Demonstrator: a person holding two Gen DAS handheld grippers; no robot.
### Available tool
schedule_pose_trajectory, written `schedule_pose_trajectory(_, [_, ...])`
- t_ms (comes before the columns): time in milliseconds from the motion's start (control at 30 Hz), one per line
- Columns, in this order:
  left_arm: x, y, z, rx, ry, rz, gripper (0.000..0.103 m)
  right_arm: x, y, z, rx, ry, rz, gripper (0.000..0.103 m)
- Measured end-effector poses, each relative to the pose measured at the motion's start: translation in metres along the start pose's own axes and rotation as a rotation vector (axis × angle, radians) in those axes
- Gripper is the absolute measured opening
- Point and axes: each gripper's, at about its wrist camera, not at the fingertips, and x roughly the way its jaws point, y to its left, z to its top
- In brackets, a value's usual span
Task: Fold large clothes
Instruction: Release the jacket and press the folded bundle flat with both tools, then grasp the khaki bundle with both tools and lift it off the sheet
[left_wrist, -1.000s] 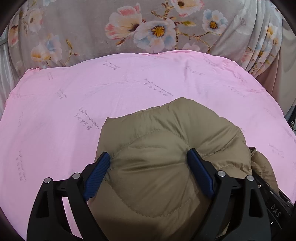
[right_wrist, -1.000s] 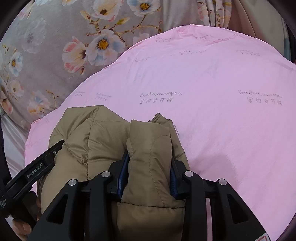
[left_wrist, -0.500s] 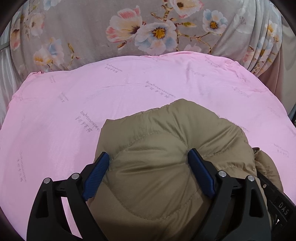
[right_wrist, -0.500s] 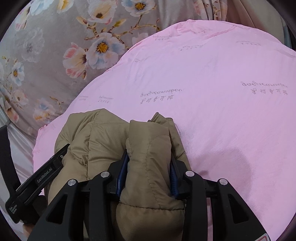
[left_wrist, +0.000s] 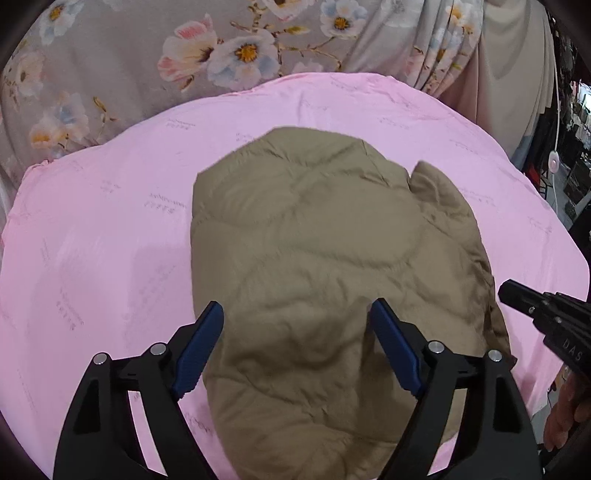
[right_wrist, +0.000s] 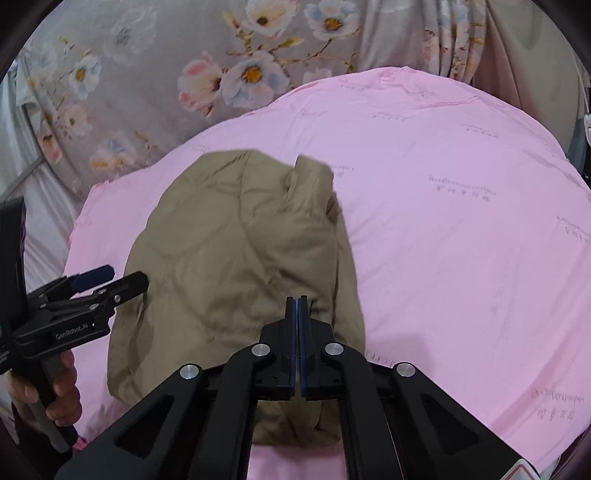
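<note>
A tan quilted puffer jacket (left_wrist: 325, 258) lies folded into a compact bundle on the pink sheet (left_wrist: 110, 229); it also shows in the right wrist view (right_wrist: 236, 251). My left gripper (left_wrist: 297, 339) is open, its blue pads held above the bundle's near part, not clamping it. My right gripper (right_wrist: 297, 306) is shut with nothing between its pads, above the bundle's near right edge. The left gripper shows at the left of the right wrist view (right_wrist: 107, 280), and the right gripper's tip at the right of the left wrist view (left_wrist: 517, 291).
The pink sheet (right_wrist: 461, 240) covers a bed-like surface. A grey floral curtain (left_wrist: 207, 55) hangs behind it. A white cord with a switch (left_wrist: 553, 162) hangs at the far right beside dark clutter.
Both grippers let go of the jacket and pulled back and up. The right gripper, shut on a jacket fold before, is now shut empty. The bundle now lies flat on the sheet.
</note>
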Motion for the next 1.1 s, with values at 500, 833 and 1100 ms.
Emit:
schedule_pose_trajectory(500, [0.019,-0.016,-0.033,-0.002,-0.026,0.101,0.081,0.04,-0.002,-0.035,0.033,0.044,0.011,0.0])
schedule_pose_trajectory(833, [0.021,-0.021,-0.036,0.012,-0.039,0.132,0.081,0.043,-0.008,-0.04,0.051,0.024,0.025,0.0])
schedule_pose_trajectory(1100, [0.022,-0.024,-0.04,0.016,-0.057,0.148,0.081,0.045,-0.013,-0.037,0.041,0.033,0.032,0.0])
